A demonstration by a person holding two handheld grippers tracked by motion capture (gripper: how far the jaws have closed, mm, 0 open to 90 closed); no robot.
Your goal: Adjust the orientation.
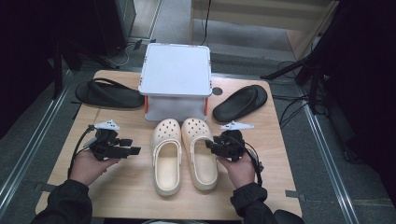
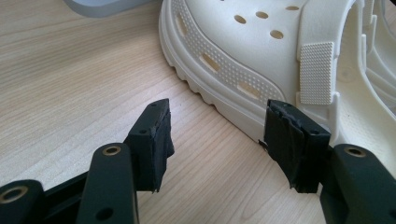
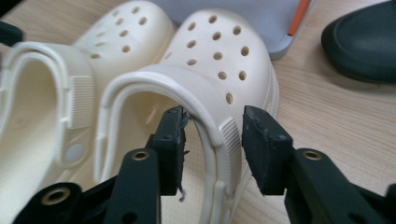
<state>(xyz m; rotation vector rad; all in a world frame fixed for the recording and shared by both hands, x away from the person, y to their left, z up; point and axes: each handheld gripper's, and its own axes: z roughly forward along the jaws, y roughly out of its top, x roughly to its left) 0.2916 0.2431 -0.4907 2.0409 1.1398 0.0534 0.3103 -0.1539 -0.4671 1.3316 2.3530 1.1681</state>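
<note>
Wood-grain table (image 1: 126,186) on a grey floor carries a pair of cream clogs side by side at its middle, toes pointing away from the person toward a grey box (image 1: 175,74); a black sandal (image 1: 108,94) lies far left and a black slide (image 1: 240,102) far right. Both clogs run lengthwise from the near edge toward the box, so each hand comes at its shoe from the outer side. The right clog (image 1: 200,153) is the one in hand: the right gripper (image 1: 211,145) is at its outer wall, and in the right gripper view its jaws straddle the strap (image 3: 219,128) and side rim, one pad inside the shoe, the other outside. They stand at a middling gap with daylight visible on both sides of the strap, so nothing is pinched. The left gripper (image 1: 134,150) sits a little off the left clog (image 1: 167,156), pointing at its outer side; in the left gripper view its jaws are spread wide with bare table between them, the right pad just beside the sole edge, holding nothing. The right hand is the nearer to a shoe; I judge a grip there needs only a squeeze.
</note>
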